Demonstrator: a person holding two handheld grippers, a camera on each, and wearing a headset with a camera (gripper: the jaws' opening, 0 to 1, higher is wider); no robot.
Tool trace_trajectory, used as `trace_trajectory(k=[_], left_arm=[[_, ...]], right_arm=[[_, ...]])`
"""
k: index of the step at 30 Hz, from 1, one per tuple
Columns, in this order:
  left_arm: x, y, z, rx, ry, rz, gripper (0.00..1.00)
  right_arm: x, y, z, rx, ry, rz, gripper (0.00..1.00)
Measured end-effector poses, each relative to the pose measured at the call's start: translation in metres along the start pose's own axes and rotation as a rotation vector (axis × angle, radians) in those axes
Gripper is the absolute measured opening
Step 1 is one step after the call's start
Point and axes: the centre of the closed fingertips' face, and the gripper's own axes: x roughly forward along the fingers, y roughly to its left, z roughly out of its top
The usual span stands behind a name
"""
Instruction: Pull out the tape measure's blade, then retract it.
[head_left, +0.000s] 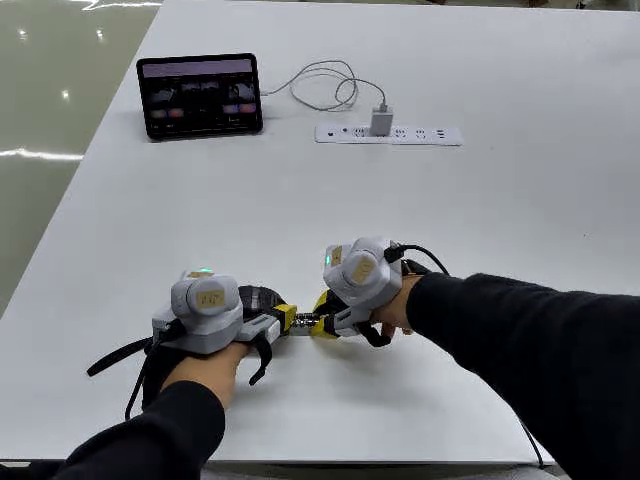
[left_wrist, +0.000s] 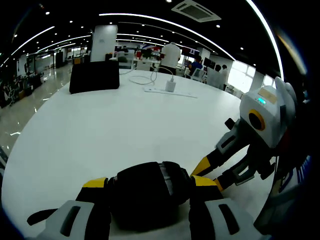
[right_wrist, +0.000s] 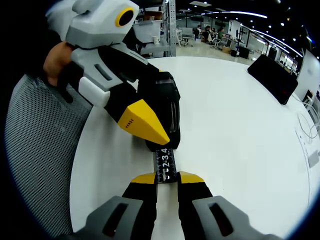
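The black tape measure (left_wrist: 150, 195) sits on the white table, and my left gripper (left_wrist: 150, 182) is shut on its case with a yellow-tipped jaw on each side. In the head view the case (head_left: 262, 298) lies just behind the left gripper (head_left: 285, 318). A short length of the blade (right_wrist: 165, 165), with the numbers 2, 3 and 4 showing, sticks out of the case (right_wrist: 167, 112). My right gripper (right_wrist: 166, 178) is shut on that blade close to the case. Near the table's front edge, the right gripper (head_left: 322, 326) almost meets the left tip to tip.
A dark tablet (head_left: 200, 95) stands at the back left. A white power strip (head_left: 430, 134) with a charger and a looped white cable (head_left: 325, 85) lies behind the middle. Black straps (head_left: 115, 355) trail from the left gripper. The table's left edge (head_left: 60, 225) borders a shiny floor.
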Motion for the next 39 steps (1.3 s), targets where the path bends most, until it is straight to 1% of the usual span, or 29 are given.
trace_trajectory(k=[4,10,25,32,39], left_arm=[[0.000,0.000,0.000,-0.001,0.001,0.000,0.59],[0.001,0.001,0.000,-0.005,0.000,-0.001,0.59],[0.000,0.001,0.000,-0.007,0.000,-0.006,0.59],[0.000,0.000,0.001,-0.008,-0.001,-0.010,0.59],[0.000,0.000,0.000,-0.008,0.002,-0.012,0.59]], right_arm=[[0.002,-0.001,0.002,0.010,-0.010,-0.002,0.10],[0.006,0.000,0.005,-0.005,-0.010,0.002,0.10],[0.013,0.002,0.014,-0.002,-0.028,0.007,0.10],[0.016,0.003,0.018,0.013,-0.040,0.017,0.11],[0.017,0.003,0.020,0.008,-0.038,0.023,0.11]])
